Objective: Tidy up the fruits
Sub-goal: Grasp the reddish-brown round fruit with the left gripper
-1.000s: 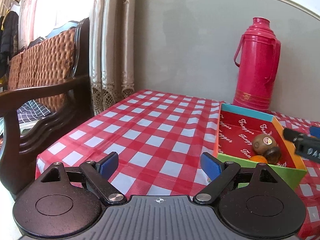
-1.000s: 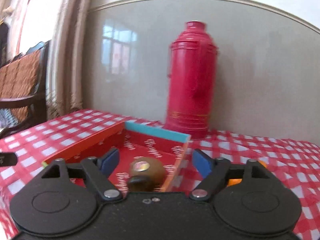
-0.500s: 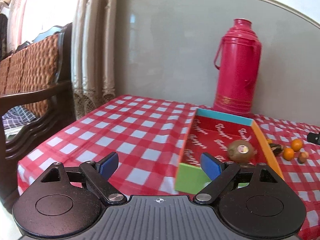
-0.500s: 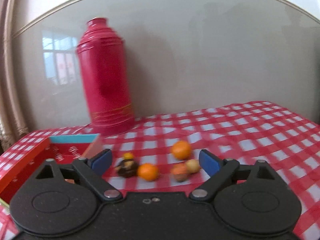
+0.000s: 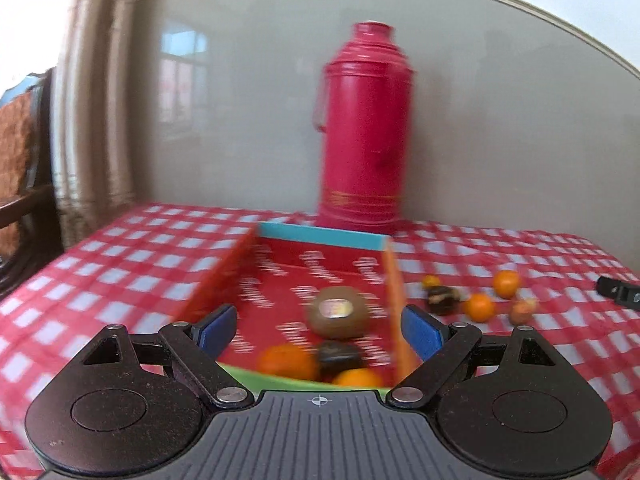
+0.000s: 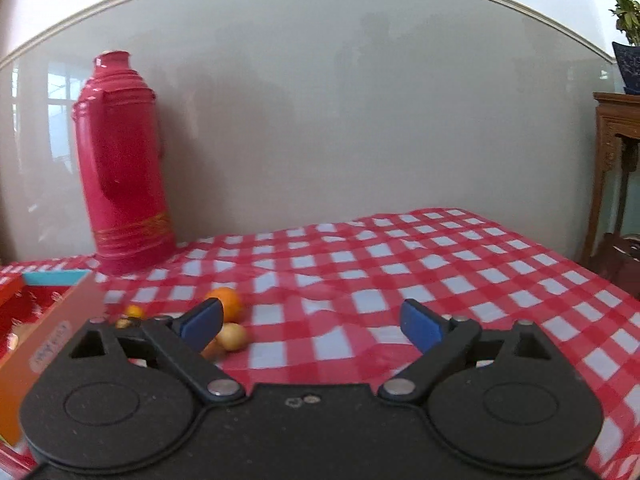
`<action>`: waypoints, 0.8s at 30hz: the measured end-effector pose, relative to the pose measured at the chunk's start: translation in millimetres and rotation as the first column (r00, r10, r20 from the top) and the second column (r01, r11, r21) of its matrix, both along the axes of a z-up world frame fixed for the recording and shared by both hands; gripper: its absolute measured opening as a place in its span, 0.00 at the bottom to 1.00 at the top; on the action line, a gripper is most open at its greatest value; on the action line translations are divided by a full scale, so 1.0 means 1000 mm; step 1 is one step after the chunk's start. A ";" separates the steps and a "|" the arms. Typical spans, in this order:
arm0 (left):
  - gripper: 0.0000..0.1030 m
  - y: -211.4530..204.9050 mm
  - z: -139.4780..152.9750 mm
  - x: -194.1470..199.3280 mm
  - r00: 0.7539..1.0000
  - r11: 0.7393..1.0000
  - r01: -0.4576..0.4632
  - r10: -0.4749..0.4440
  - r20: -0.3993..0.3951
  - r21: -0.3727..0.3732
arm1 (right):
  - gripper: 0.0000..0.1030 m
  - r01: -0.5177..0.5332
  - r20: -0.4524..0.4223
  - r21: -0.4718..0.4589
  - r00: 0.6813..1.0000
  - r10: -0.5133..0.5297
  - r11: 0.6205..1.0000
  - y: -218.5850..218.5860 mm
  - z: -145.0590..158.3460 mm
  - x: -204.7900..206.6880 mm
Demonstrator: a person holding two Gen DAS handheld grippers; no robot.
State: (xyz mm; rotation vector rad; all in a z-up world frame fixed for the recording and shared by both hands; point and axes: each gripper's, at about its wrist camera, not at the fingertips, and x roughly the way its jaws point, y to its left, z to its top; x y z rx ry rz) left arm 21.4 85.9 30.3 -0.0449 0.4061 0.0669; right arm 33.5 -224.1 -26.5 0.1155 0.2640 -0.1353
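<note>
A cardboard tray [image 5: 394, 280] with a red floor, orange side walls and a blue far wall lies on the checked cloth. In it are a kiwi [image 5: 339, 312], a dark fruit [image 5: 338, 354] and two oranges [image 5: 286, 360]. My left gripper [image 5: 320, 330] is open at the tray's near end, its fingers framing the fruit without touching it. Right of the tray lie several loose fruits: an orange [image 6: 228, 304], a pale round fruit [image 6: 234, 336] and a small orange [image 6: 135, 312]. My right gripper [image 6: 312, 322] is open over bare cloth just right of them, holding nothing.
A tall red thermos [image 5: 362, 132] stands against the wall behind the tray. A wooden chair [image 5: 20, 184] and a curtain are at the left table edge. At the far right are a carved wooden stand [image 6: 618, 168] and a potted plant. The tip of the right gripper [image 5: 618, 294] shows.
The left gripper swung right until the tray came between its fingers. The right gripper left the tray, swept right past the loose fruits, and its jaws widened.
</note>
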 end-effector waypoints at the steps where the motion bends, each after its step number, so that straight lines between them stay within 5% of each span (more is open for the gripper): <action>1: 0.86 -0.011 -0.001 0.003 1.000 1.000 0.023 -0.023 0.004 0.000 | 0.87 0.004 0.000 0.002 1.000 -0.004 1.000 -0.005 -0.001 -0.002; 15: 0.85 -0.114 -0.018 0.050 0.979 0.980 0.200 -0.200 -0.028 -0.007 | 0.87 0.113 0.006 -0.003 0.994 -0.113 0.994 -0.068 -0.011 -0.003; 16: 0.81 -0.119 -0.020 0.054 0.977 0.978 0.207 -0.207 -0.044 -0.007 | 0.87 0.119 0.006 -0.008 0.993 -0.119 0.993 -0.070 -0.011 -0.003; 17: 0.61 -0.124 -0.022 0.060 0.974 0.976 0.217 -0.217 -0.061 -0.010 | 0.87 0.123 0.007 -0.017 0.992 -0.123 0.992 -0.072 -0.012 -0.002; 19: 0.43 -0.135 -0.028 0.071 0.964 0.970 0.242 -0.244 -0.107 -0.028 | 0.87 0.123 0.008 -0.025 0.992 -0.123 0.992 -0.075 -0.012 -0.001; 24: 0.43 -0.161 -0.035 0.083 0.956 0.964 0.265 -0.266 -0.122 -0.027 | 0.87 0.095 -0.007 -0.027 0.995 -0.095 0.995 -0.075 -0.014 0.004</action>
